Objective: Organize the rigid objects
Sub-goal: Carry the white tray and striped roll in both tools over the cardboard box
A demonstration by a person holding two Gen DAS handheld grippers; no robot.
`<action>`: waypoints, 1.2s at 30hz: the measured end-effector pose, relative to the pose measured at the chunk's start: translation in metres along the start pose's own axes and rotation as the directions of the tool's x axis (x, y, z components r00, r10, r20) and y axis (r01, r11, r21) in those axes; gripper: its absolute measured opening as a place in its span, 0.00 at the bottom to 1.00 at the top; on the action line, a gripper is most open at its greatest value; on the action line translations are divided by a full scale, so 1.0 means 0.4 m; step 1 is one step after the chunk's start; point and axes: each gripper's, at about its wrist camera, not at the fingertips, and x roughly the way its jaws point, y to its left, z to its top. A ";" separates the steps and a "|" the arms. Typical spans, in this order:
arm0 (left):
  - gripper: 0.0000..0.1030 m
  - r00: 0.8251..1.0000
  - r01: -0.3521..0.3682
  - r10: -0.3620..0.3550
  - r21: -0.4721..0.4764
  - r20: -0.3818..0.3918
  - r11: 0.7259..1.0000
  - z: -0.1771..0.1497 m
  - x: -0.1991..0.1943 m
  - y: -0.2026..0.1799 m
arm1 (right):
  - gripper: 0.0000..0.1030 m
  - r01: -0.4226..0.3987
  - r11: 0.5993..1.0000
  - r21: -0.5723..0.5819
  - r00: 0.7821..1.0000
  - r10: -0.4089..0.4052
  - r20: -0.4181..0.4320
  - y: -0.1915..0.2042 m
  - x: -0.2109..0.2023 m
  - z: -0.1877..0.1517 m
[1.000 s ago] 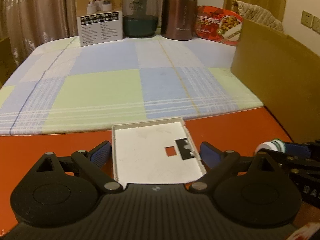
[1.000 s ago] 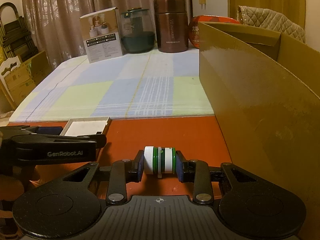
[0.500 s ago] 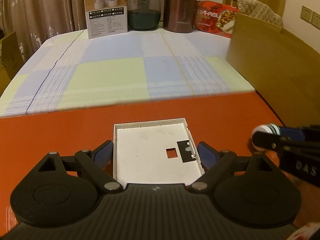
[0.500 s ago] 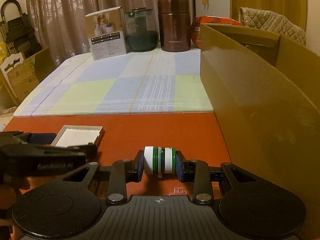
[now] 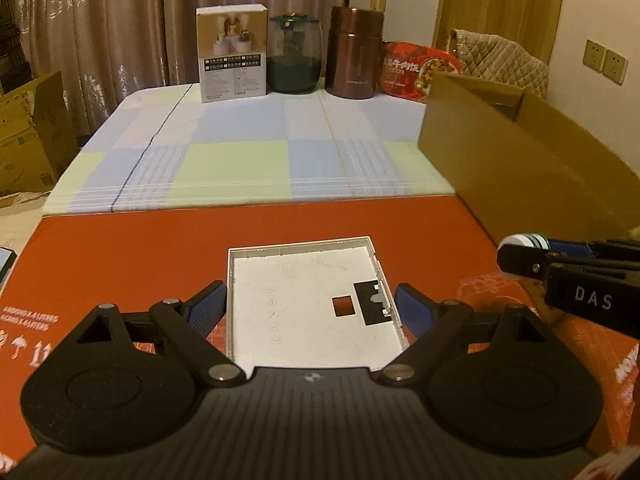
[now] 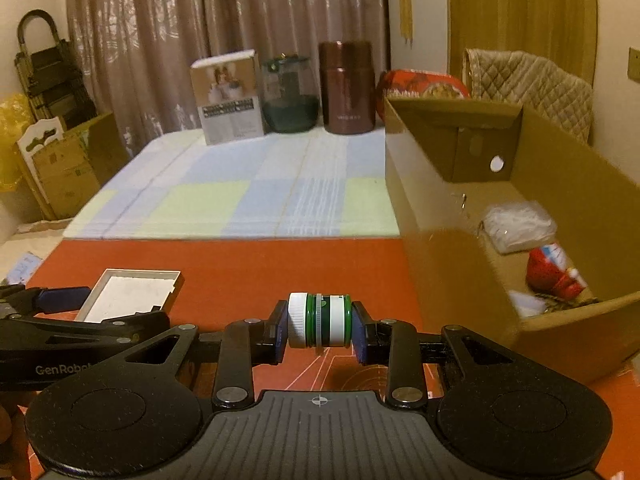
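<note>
At the bottom of the right wrist view, the right claw (image 6: 319,326) clenches a small green-and-white jar (image 6: 319,325) sideways between its blue pads. In the left wrist view, the left claw (image 5: 310,305) grips a flat white tray (image 5: 310,300) by its two side edges, low in the frame over the red counter (image 5: 160,248). At the right edge of the right view, an open cardboard box (image 6: 440,216) holds a white bag (image 6: 516,226) and a red packet (image 6: 554,274). Beyond, a checked cloth (image 6: 240,196) reaches a white carton (image 6: 228,98), a dark glass jar (image 6: 290,96) and a brown flask (image 6: 347,88) at upper centre.
</note>
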 end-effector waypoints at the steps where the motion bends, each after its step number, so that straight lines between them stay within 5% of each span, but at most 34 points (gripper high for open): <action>1: 0.85 1.000 0.000 0.000 0.010 0.006 1.000 0.001 -0.018 -0.007 | 0.28 -0.003 1.000 -0.003 1.000 0.003 0.007 0.001 -0.019 0.003; 16: 0.85 1.000 0.011 -0.010 -0.011 0.014 1.000 -0.022 -0.183 -0.068 | 0.28 -0.001 1.000 0.017 0.998 0.000 0.060 -0.024 -0.187 -0.004; 36: 0.85 0.995 0.080 -0.081 0.024 0.053 0.997 0.014 -0.241 -0.162 | 0.28 0.042 0.998 0.050 0.994 -0.046 0.099 -0.105 -0.297 -0.007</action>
